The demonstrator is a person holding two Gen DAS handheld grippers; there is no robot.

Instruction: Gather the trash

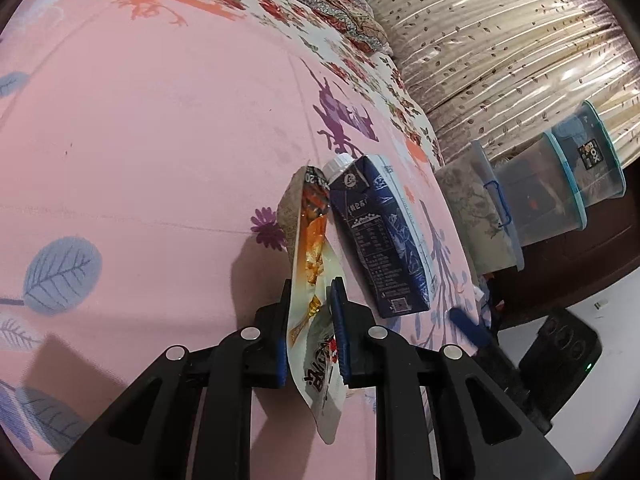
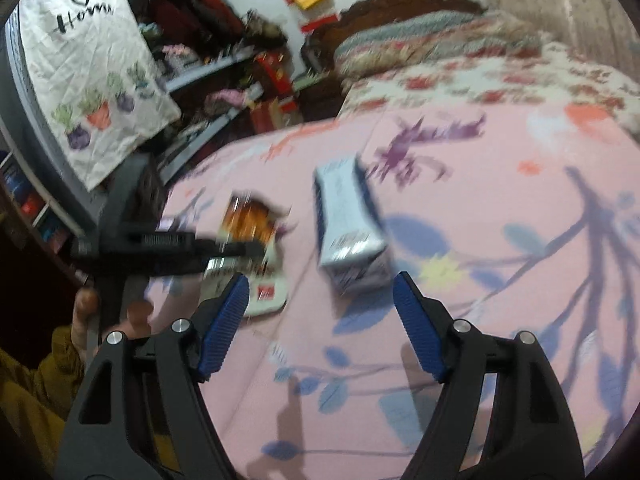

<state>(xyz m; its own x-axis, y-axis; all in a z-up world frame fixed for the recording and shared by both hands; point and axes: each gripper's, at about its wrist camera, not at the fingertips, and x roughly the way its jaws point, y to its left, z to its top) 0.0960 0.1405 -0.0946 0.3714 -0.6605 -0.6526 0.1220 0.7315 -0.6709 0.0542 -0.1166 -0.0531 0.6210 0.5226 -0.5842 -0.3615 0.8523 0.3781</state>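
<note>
A torn orange-and-white snack wrapper point(image 1: 310, 264) hangs between the pads of my left gripper point(image 1: 312, 284), which is shut on it just above the pink bedsheet point(image 1: 140, 160). Beside it on the right, a dark blue drink carton point(image 1: 380, 236) with a white cap lies on the sheet. In the blurred right wrist view, my right gripper point(image 2: 320, 284) stands open with nothing between its fingers. The carton point(image 2: 348, 224) lies on the bed just ahead of them. To the left, the left gripper point(image 2: 248, 248) holds the wrapper point(image 2: 250, 220).
Clear plastic storage boxes point(image 1: 560, 192) and a black power strip point(image 1: 560, 352) sit off the bed's right edge. A floral quilt point(image 1: 320, 32) covers the far end. Cluttered shelves point(image 2: 224, 72) and a white "Home" cloth point(image 2: 88, 72) stand on the left. A hand point(image 2: 84, 312) holds the left gripper.
</note>
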